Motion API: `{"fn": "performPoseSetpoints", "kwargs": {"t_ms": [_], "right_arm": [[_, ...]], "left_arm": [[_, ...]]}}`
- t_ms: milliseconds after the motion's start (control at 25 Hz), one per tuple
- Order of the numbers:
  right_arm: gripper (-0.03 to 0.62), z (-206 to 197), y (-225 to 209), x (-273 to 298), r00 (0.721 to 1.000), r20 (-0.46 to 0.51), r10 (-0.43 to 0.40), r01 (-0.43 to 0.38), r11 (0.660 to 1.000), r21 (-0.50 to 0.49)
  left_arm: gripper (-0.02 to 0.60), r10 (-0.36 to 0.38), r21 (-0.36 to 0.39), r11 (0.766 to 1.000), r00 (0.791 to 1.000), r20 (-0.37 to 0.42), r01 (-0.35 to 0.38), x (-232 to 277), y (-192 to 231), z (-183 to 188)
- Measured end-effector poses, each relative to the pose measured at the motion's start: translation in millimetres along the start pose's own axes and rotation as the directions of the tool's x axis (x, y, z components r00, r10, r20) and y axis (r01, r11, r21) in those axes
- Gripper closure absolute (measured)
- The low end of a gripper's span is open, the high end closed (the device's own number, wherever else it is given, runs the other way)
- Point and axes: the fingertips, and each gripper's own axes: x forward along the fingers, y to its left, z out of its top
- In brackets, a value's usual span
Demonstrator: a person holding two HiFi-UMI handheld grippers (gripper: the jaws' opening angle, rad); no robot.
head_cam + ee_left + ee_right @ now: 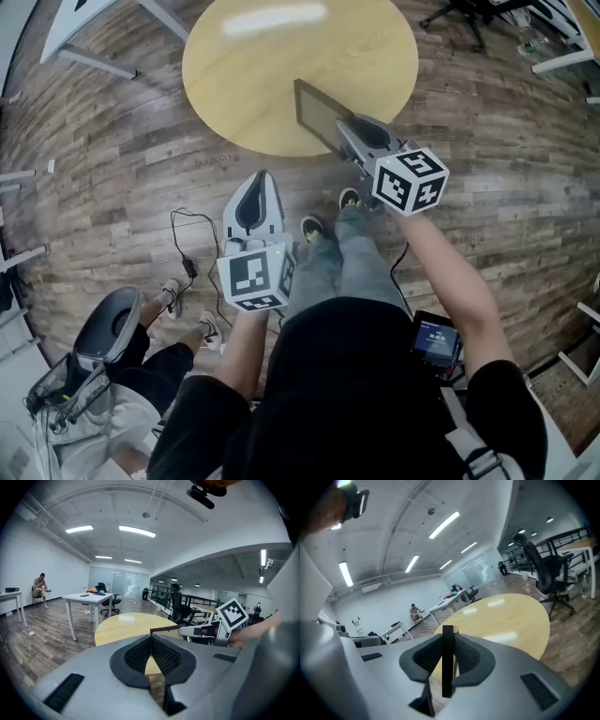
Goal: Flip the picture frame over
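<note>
Found clamped in the jaws of the right gripper [349, 131]: the picture frame [315, 114], pinched at one edge, pads pressing on both faces, opening narrow. Held up on edge and tilted, dark face toward the left of the head view, clear of the round yellow tabletop [281, 56] and above its near rim. In the right gripper view, picture frame [447, 658] shown edge-on as a thin dark bar upright between the pads. In the left gripper view, same frame [165, 629] shown as a thin dark line reaching out from the right gripper [197, 631] over the tabletop [123, 625]. Left gripper [262, 183] held low, short of the tabletop, over the wooden floor [112, 159]. Jaws there brought together, pads meeting at the tips, nothing between them.
</note>
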Motion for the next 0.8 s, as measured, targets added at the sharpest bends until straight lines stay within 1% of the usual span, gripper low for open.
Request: {"fn": "performPoseSetpoints", "kwargs": {"t_ms": [160,280,360,520,680,800], "right_arm": [[0.514,-3.9,-34.5,-8.9,0.998,-0.001,-0.065,0.064,0.989,0.135],[0.514,-11.5,-54.5,-9.1,0.994,-0.011,-0.110,0.109,0.956,0.274],[0.513,-19.4,-64.6,-12.1,0.990,-0.020,-0.139,0.137,0.930,0.342],[0.513,-39.9,-79.4,-22.3,0.979,-0.057,-0.197,0.202,0.884,0.422],[0.512,-66.1,-92.3,-25.9,0.960,-0.131,-0.247,0.279,0.853,0.440],[0.511,-76.2,-96.6,-26.5,0.955,-0.148,-0.258,0.298,0.822,0.485]], "left_arm": [[0.558,-0.010,0.002,1.000,1.000,-0.002,0.010,8.5,-8.3,3.4],[0.558,-0.016,0.010,1.000,1.000,-0.005,0.016,13.9,-10.3,6.5],[0.558,-0.021,0.019,1.000,1.000,-0.008,0.021,14.7,-13.0,6.0],[0.558,-0.033,0.022,0.999,0.999,-0.015,0.034,12.7,-19.6,2.7],[0.558,-0.040,0.028,0.999,0.999,-0.013,0.040,12.5,-23.1,2.1],[0.558,-0.040,0.036,0.999,0.999,-0.009,0.040,12.6,-23.0,1.9]]}}
